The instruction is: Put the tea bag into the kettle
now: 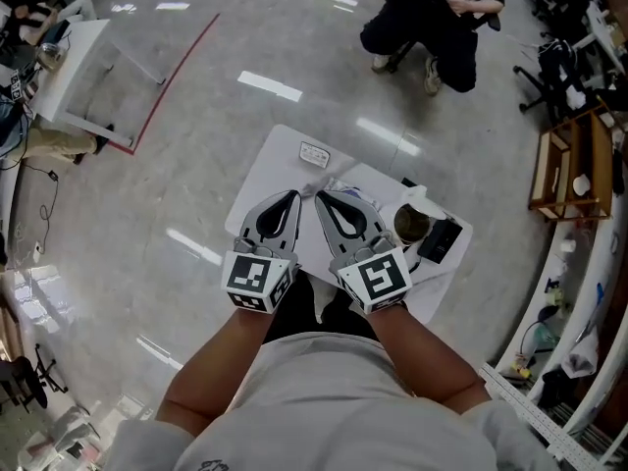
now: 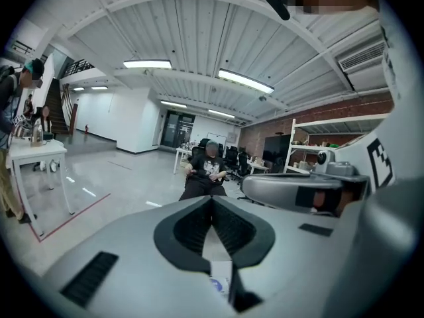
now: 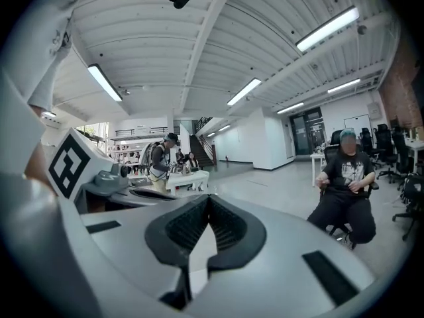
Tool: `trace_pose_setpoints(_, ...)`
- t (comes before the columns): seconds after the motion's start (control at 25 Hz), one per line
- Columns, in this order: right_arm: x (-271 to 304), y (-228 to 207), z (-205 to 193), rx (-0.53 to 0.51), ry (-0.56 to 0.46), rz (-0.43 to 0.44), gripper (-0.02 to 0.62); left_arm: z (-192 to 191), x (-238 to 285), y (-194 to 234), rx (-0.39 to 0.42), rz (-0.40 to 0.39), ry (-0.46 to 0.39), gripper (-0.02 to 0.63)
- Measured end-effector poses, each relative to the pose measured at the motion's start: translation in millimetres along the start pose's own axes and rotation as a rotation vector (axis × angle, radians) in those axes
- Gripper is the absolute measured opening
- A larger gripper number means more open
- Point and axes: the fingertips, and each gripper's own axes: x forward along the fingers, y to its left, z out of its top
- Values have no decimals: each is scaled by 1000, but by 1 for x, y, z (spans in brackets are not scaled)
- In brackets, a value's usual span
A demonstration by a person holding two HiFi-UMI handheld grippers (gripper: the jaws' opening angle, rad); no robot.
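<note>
Over a small white table I hold both grippers side by side, their tips almost touching. The left gripper is shut, and a thin white tea bag packet with blue print shows in the hollow behind its tips. Just as shut is the right gripper, with the same white packet running down between its jaws. From above, the packet peeks out where the tips meet. The kettle stands open at the table's right, a little to the right of the right gripper.
A black object lies beside the kettle, and a white card at the table's far edge. A person sits on the floor beyond. A wooden shelf stands to the right, a white table to the far left.
</note>
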Motion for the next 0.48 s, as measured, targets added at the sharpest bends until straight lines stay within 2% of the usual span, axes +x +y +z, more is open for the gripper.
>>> trace_pose_setpoints(0.2,31,-9,-43,33,74,16,2,-32,20,23,-2,-28,39,8)
trace_pose_setpoints(0.48,68,-22,-126,76,176,4,2,-112,42,59,-78,-20,122,8)
